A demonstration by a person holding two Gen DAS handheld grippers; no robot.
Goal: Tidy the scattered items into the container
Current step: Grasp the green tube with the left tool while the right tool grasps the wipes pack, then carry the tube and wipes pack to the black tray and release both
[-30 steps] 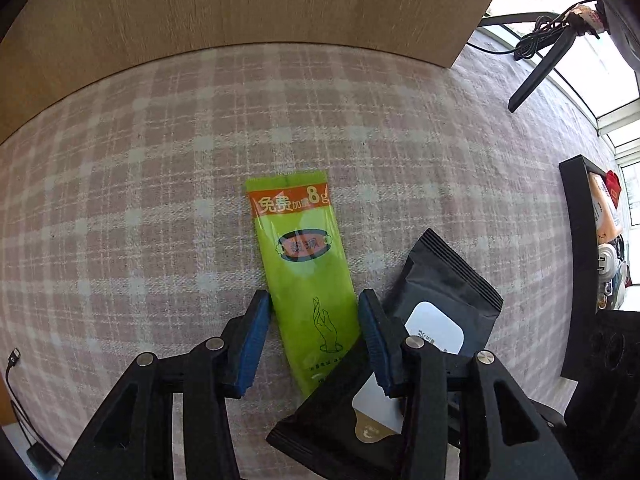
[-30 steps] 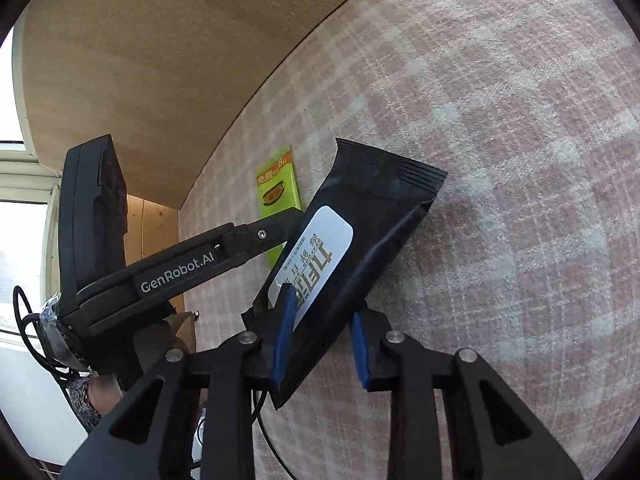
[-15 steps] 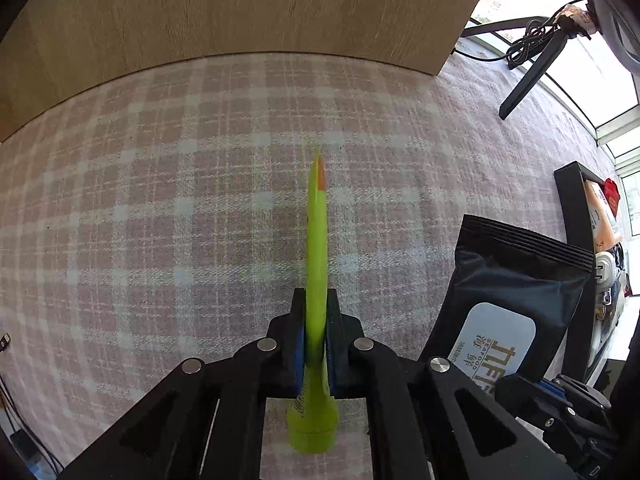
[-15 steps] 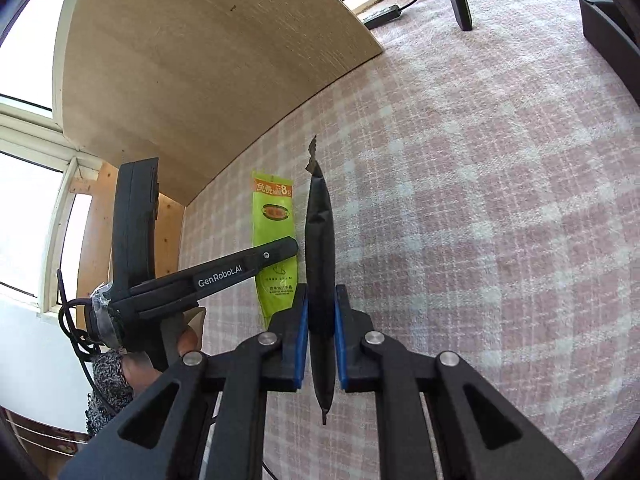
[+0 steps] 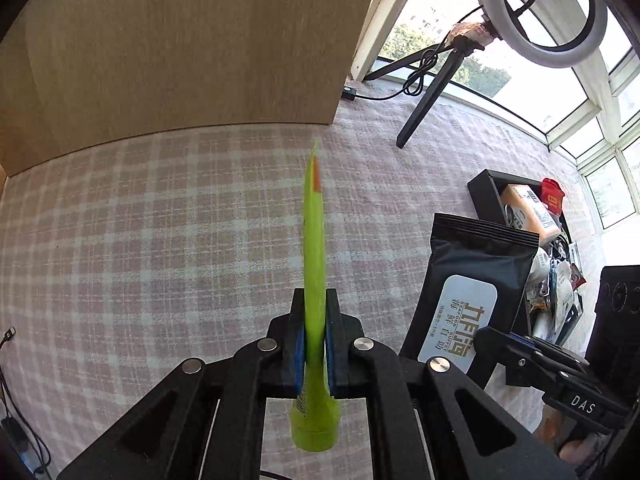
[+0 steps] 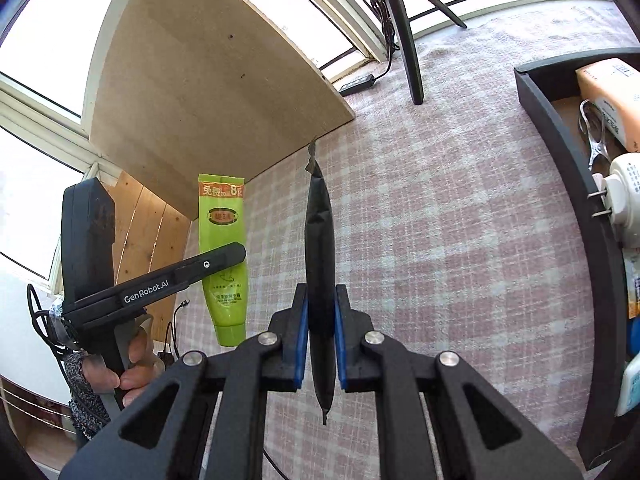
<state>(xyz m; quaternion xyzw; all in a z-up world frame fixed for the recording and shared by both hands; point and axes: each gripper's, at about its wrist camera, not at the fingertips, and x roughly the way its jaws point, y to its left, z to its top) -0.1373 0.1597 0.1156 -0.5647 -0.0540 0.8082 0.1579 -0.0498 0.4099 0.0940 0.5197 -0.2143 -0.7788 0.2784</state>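
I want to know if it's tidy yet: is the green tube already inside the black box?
No, the green tube is pinched in the left gripper above the checked cloth, apart from the black box.

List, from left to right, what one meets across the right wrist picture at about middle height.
left gripper → green tube → black wipes pack held in the right gripper → checked cloth → black container with white bottle

The left tool [image 5: 315,344] is pinching the green tube [image 5: 314,248] edge-on above the checked counter [image 5: 160,240], while the black wipes pack [image 5: 476,280] is hanging to its right near the black container [image 5: 486,196].
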